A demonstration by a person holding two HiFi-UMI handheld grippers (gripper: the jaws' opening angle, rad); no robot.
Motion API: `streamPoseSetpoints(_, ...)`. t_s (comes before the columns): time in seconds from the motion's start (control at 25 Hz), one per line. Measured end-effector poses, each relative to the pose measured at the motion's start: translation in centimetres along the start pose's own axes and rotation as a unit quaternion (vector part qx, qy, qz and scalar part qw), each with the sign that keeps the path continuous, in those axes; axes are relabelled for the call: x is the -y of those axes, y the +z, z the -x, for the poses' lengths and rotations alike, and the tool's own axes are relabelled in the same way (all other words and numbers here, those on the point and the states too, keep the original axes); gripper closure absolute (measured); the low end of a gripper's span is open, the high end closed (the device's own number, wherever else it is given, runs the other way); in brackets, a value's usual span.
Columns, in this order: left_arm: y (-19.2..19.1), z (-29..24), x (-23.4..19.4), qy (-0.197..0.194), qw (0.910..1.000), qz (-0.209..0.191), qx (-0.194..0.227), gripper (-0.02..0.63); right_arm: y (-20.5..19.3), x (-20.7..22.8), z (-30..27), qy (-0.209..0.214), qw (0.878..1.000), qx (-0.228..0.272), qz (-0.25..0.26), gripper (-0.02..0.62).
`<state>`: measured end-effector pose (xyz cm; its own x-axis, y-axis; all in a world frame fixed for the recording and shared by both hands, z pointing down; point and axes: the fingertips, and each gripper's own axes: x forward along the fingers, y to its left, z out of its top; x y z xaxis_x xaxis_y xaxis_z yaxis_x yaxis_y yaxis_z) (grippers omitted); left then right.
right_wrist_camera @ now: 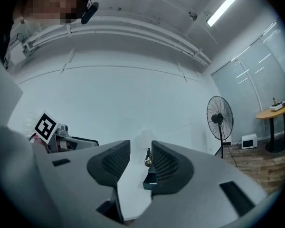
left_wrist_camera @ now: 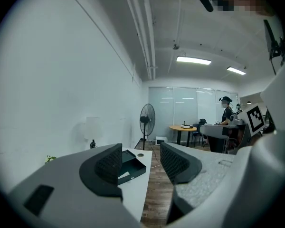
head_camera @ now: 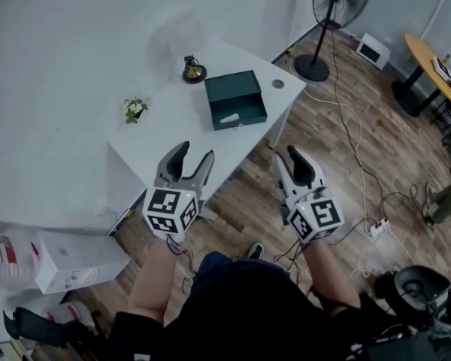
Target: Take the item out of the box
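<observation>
The box (head_camera: 240, 89) sits open on the white desk (head_camera: 165, 130), with a pale item (head_camera: 229, 117) lying inside at its near edge. A small plant (head_camera: 134, 109) stands left of the box and a dark ornament (head_camera: 192, 69) behind it. The left gripper (head_camera: 195, 153) and right gripper (head_camera: 289, 156) hover well short of the box. Both have jaws apart and empty.

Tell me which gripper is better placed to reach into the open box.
Left, slightly. The left gripper hovers at the table's near edge, the box ahead; the right gripper is over the floor beside it. Both are open, empty.
</observation>
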<state>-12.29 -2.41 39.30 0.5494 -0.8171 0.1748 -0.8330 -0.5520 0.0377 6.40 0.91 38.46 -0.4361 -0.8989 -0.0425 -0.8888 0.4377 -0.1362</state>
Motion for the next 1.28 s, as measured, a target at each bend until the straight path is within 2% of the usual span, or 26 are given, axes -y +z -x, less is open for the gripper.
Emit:
streamPoseSetpoints(0.2,-0.7,-3.9,-0.2,-0.002,0.9998,0.0,-0.019,0.359,-1.0,3.1,-2.1,0.003,1.0,-0.009,-0.01,0.454)
streamPoseSetpoints(0.48,-2.6,-10.6,-3.7,-0.018,0.9991,0.009,-0.037,0.36,-2.2,6.7,-7.1,-0.012,1.0,-0.025,-0.005,0.456)
streamPoseSetpoints(0.8,-4.9,-18.8,-9.1,-0.102,0.9917,0.016,-0.077,0.391,-3.3,8.7,-14.8,-0.042,0.997,-0.055,0.019,0.462)
streamPoseSetpoints(1.08,-9.4,-24.4,-13.0,-0.149,0.9781,-0.011,-0.145,0.393,-5.7,9.3,-20.5,-0.052,0.994,-0.095,0.028,0.463)
streamPoseSetpoints(1.28,-13.5,-27.6,-13.2,-0.192,0.9544,-0.059,-0.221,0.393,-6.8,10.4,-22.7,-0.05,0.993,-0.109,0.02,0.466)
